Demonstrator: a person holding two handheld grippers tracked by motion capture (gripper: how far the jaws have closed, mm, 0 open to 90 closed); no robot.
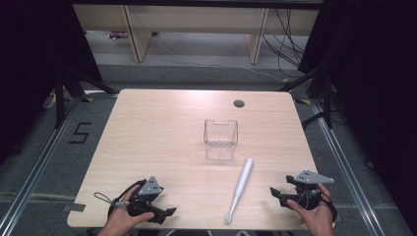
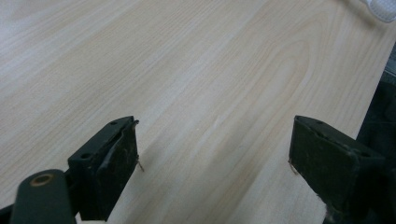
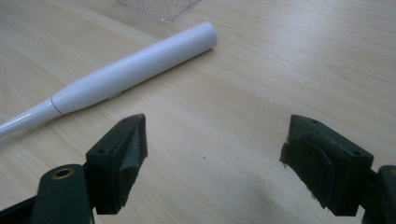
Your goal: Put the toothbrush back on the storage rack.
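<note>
A white electric toothbrush (image 1: 241,187) lies flat on the wooden table (image 1: 162,132), its brush end toward the front edge. Its handle (image 3: 135,65) shows in the right gripper view, ahead and left of the jaws. A clear plastic box (image 1: 221,139) stands open-topped just behind it; its corner (image 3: 159,8) sits at the top of the right gripper view. My left gripper (image 1: 169,212) rests at the front left, open, nothing between its jaws (image 2: 215,154). At the front right my right gripper (image 1: 273,193) is open too, jaws wide over bare wood (image 3: 212,154), to the right of the toothbrush.
A round cable hole (image 1: 239,103) sits near the table's far edge. The table's front edge runs close beside the left gripper, with dark floor beyond it (image 2: 387,88). The toothbrush's brush head (image 2: 383,9) peeks in at the top right of the left gripper view.
</note>
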